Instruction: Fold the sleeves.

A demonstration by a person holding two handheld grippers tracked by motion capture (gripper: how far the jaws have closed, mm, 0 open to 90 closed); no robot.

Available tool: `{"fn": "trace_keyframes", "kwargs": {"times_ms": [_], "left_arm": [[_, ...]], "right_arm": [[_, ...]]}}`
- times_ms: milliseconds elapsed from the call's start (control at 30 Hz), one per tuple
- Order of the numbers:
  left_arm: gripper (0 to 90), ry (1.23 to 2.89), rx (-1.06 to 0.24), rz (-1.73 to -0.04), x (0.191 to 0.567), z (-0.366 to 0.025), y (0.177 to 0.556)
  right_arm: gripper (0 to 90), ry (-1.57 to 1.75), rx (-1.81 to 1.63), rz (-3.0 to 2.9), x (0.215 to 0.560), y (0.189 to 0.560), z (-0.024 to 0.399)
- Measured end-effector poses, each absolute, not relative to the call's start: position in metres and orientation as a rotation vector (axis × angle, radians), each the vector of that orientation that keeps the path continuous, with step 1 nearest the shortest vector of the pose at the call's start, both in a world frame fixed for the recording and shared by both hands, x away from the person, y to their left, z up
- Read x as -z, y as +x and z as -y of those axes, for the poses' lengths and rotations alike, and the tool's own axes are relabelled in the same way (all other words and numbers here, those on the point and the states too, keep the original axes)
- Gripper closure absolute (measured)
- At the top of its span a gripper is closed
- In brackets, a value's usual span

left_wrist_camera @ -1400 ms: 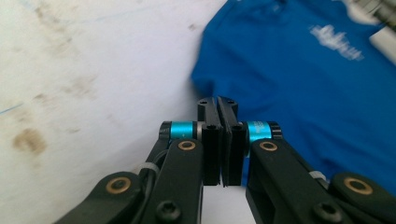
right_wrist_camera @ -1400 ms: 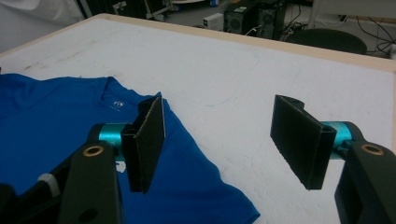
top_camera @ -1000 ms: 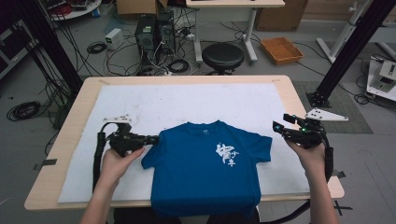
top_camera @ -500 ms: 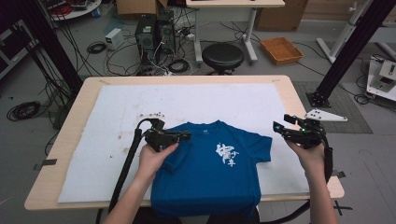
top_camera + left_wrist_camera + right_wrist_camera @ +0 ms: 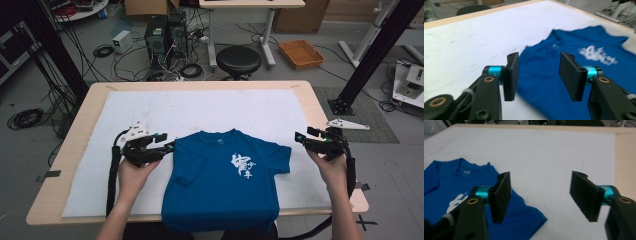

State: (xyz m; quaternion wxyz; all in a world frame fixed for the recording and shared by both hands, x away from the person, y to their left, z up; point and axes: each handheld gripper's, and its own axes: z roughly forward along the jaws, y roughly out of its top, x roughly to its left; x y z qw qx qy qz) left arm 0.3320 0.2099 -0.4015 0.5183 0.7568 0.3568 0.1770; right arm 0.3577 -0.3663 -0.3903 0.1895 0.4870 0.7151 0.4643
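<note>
Hovering apart, just opened and gripping nothing: left gripper (image 5: pixel 170 146) over blurred blue T-shirt (image 5: pixel 225 180); right gripper (image 5: pixel 299 138) likewise released; hem hanging past table (image 5: pixel 320 107).

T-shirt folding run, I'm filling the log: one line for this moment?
blue T-shirt: left sleeve folded in | left hand-held gripper: just opened, empty | right hand-held gripper: open, empty

My right gripper (image 5: pixel 540 195) hovers over the white sheet (image 5: pixel 549 152) with its two black jaws spread wide and nothing between them. Between the pads I see bare white cloth. The blue T-shirt (image 5: pixel 454 185) lies to my left, its collar toward the far side and its white print partly behind my left jaw. Its near sleeve ends in a corner just below the gap between my jaws. The wooden table edge (image 5: pixel 625 157) runs along the right
</note>
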Motion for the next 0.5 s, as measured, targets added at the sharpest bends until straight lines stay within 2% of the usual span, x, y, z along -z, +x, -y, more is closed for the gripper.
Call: {"fn": "trace_keyframes", "kwargs": {"times_ms": [67, 133, 167, 333, 367, 500], "left_arm": [[45.9, 1.818, -0.437, -0.875, 0.407, -0.224, 0.328], [43.8, 1.825, -0.456, -0.894, 0.411, -0.236, 0.326], [43.8, 1.818, -0.453, -0.903, 0.413, -0.242, 0.326], [43.8, 1.795, -0.429, -0.933, 0.418, -0.258, 0.325], [43.8, 1.796, -0.424, -0.938, 0.419, -0.258, 0.326], [43.8, 1.805, -0.407, -0.937, 0.422, -0.258, 0.328]], "right_arm": [[38.6, 1.389, -1.287, -2.034, 0.396, 0.361, 0.367], [50.7, 1.392, -1.264, -2.099, 0.405, 0.365, 0.367], [52.7, 1.393, -1.247, -2.117, 0.408, 0.366, 0.366], [59.0, 1.456, -1.191, -2.168, 0.423, 0.375, 0.364], [62.7, 1.476, -1.172, -2.191, 0.430, 0.378, 0.362], [65.6, 1.499, -1.123, -2.207, 0.437, 0.382, 0.359]]}}
